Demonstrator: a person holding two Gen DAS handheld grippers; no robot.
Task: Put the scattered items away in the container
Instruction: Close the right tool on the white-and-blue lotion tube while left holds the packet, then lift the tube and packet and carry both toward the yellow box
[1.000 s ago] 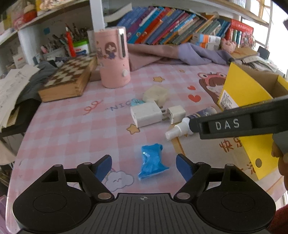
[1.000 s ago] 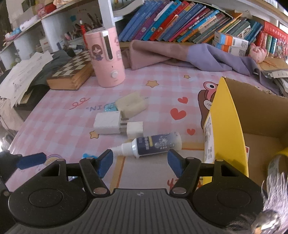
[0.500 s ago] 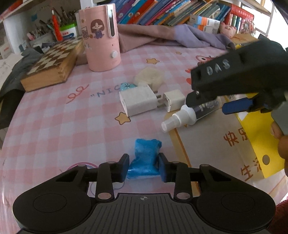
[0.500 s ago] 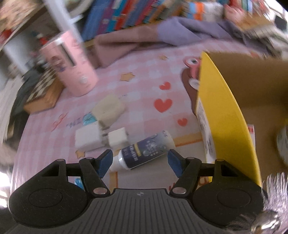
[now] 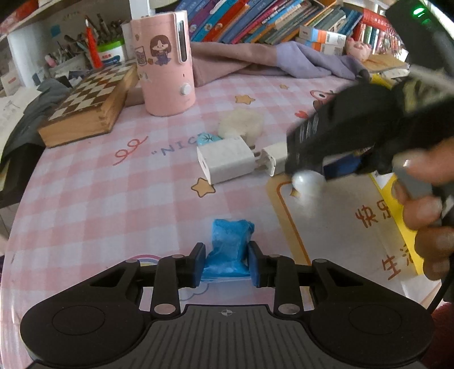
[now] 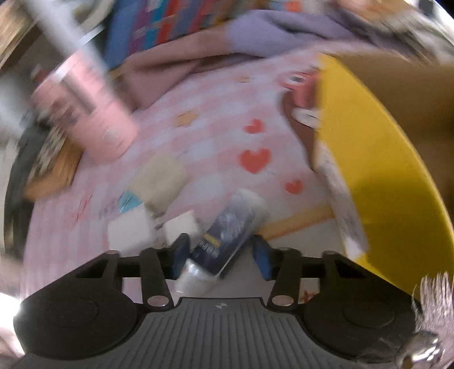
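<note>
Blue wrapper sits pinched between the left tool pads at the bottom centre of its frame, resting on the pink checked tabletop. Right tool, blurred, straddles a spray bottle lying tilted between its fingers; whether they grip it I cannot tell. The yellow cardboard box stands at the right.

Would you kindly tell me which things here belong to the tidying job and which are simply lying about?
Job:
blue packet
spray bottle
white charger
small white plug
cream sponge
yellow box

Lying about:
pink flask
chessboard box
books
purple cloth
</note>
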